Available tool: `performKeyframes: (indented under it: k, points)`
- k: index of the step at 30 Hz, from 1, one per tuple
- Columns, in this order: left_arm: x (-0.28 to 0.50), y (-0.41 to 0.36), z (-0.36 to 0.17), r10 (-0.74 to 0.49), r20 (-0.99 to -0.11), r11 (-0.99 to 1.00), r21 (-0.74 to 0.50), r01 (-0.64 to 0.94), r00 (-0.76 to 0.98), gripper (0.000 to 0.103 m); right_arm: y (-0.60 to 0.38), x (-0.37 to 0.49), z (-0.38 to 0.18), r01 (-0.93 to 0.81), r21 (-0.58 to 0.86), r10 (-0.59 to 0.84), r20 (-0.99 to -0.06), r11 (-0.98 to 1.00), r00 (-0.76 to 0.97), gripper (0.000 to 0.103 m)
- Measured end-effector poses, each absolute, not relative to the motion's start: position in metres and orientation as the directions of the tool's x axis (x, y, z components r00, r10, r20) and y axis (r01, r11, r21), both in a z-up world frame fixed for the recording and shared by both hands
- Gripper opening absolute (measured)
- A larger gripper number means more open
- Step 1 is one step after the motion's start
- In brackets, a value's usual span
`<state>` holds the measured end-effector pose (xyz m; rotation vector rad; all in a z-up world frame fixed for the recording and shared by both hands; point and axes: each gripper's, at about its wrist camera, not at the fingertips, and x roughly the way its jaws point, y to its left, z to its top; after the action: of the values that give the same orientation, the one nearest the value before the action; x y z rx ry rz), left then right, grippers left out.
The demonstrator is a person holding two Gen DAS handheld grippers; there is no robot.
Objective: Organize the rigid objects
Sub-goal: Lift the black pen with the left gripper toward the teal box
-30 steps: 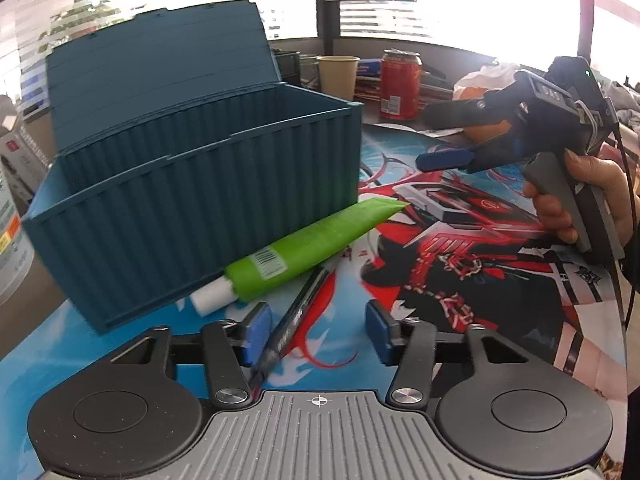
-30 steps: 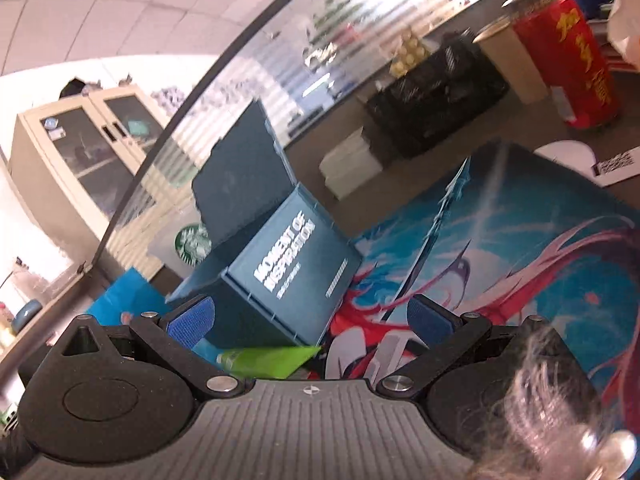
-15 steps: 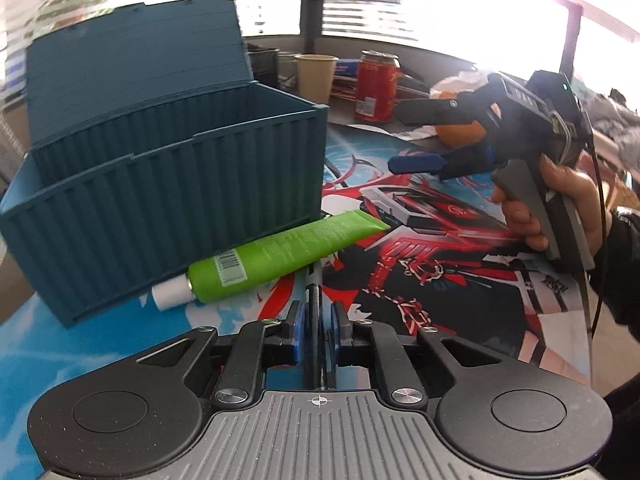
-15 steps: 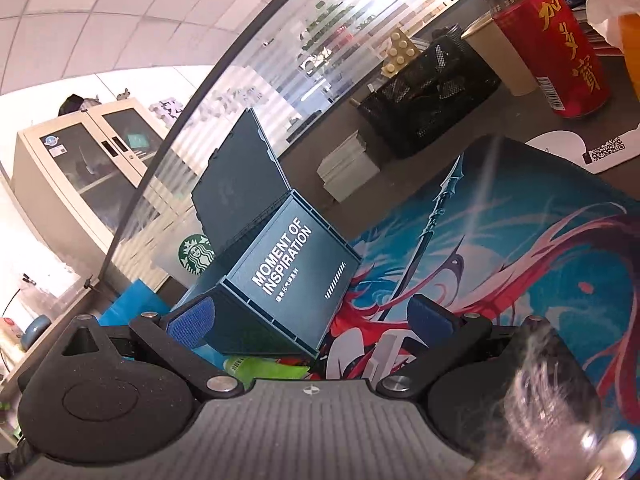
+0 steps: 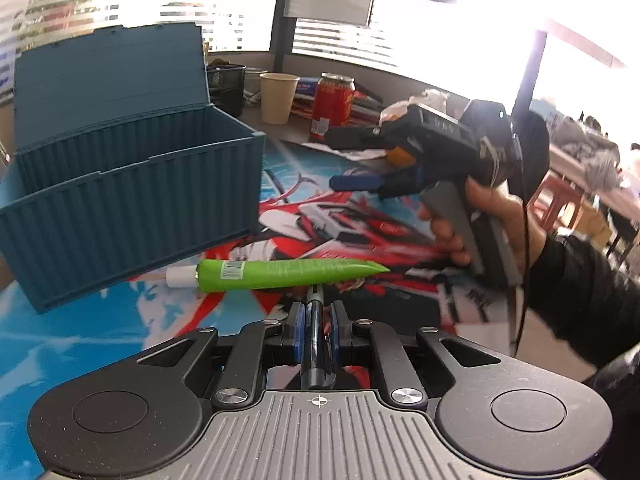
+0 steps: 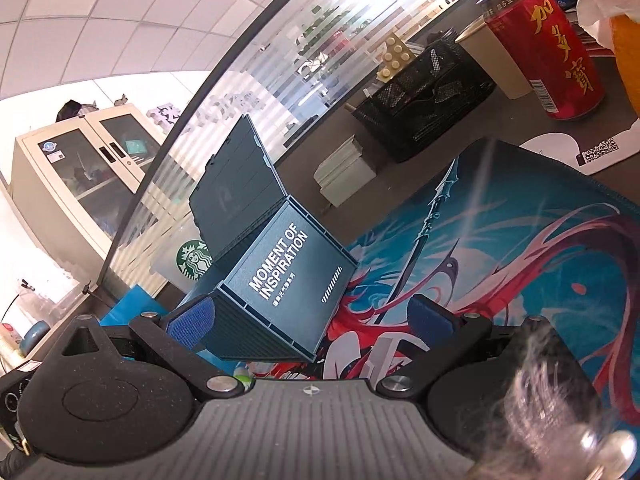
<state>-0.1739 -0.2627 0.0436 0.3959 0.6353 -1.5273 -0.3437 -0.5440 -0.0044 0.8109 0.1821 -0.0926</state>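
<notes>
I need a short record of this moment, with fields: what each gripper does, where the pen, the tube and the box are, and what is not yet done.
left gripper: shut on the pen
right gripper: open, holds nothing
pen: between the left pads, its tip near the green tube
green tube: lies on the mat in front of the box, white cap toward the box
box: blue, lid open; nothing seen inside from here
not yet done: pen and tube are both outside the box
</notes>
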Motion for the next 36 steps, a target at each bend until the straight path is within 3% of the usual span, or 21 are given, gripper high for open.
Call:
performKeyframes:
  k: [8, 15, 22, 23, 25, 26, 27, 29, 32, 36]
  points:
    - [-0.180, -0.270, 0.043, -0.805, -0.590, 0.035, -0.149, 0.988, -0.061, 0.011, -0.545, -0.346, -0.005, 0.153, 0.716, -0.021, -0.190, 0.681, 0.981, 0.103]
    - [-0.156, -0.276, 0.053, -0.836, -0.516, 0.057, -0.422, 0.905, -0.188, 0.002, -0.545, -0.346, -0.004, 0.154, 0.716, -0.022, -0.190, 0.681, 0.982, 0.103]
    - [-0.154, -0.273, 0.045, -0.807, -0.574, 0.086, -0.346, 0.934, -0.138, 0.002, -0.545, -0.347, -0.004, 0.149, 0.717, -0.018, -0.188, 0.681, 0.982, 0.103]
    - [-0.161, -0.272, 0.045, -0.802, -0.582, 0.078, -0.328, 0.941, -0.136, 0.005, -0.545, -0.347, -0.004, 0.147, 0.717, -0.015, -0.188, 0.681, 0.982, 0.103]
    - [-0.183, -0.272, 0.043, -0.787, -0.590, 0.018, -0.317, 0.948, -0.182, 0.031, -0.545, -0.348, -0.003, 0.145, 0.717, -0.013, -0.187, 0.682, 0.982, 0.103]
    - [-0.200, -0.272, 0.042, -0.778, -0.603, 0.003, -0.287, 0.958, -0.178, 0.073, -0.544, -0.348, -0.003, 0.149, 0.715, -0.018, -0.188, 0.683, 0.982, 0.103]
    - [-0.221, -0.271, 0.042, -0.787, -0.595, -0.029, -0.230, 0.973, -0.164, 0.091, -0.543, -0.349, -0.002, 0.156, 0.711, -0.030, -0.187, 0.686, 0.982, 0.103]
    - [-0.259, -0.269, 0.045, -0.807, -0.563, -0.120, -0.140, 0.983, -0.179, 0.091, -0.543, -0.351, -0.001, 0.152, 0.710, -0.036, -0.175, 0.687, 0.984, 0.103]
    - [-0.294, -0.280, 0.040, -0.791, -0.605, -0.125, 0.008, 0.992, -0.094, 0.091, -0.544, -0.349, -0.002, 0.163, 0.712, -0.038, -0.188, 0.683, 0.982, 0.103]
    - [-0.295, -0.292, 0.020, -0.744, -0.667, -0.062, -0.001, 0.998, -0.047, 0.091, -0.543, -0.350, -0.003, 0.156, 0.714, -0.036, -0.181, 0.682, 0.983, 0.103]
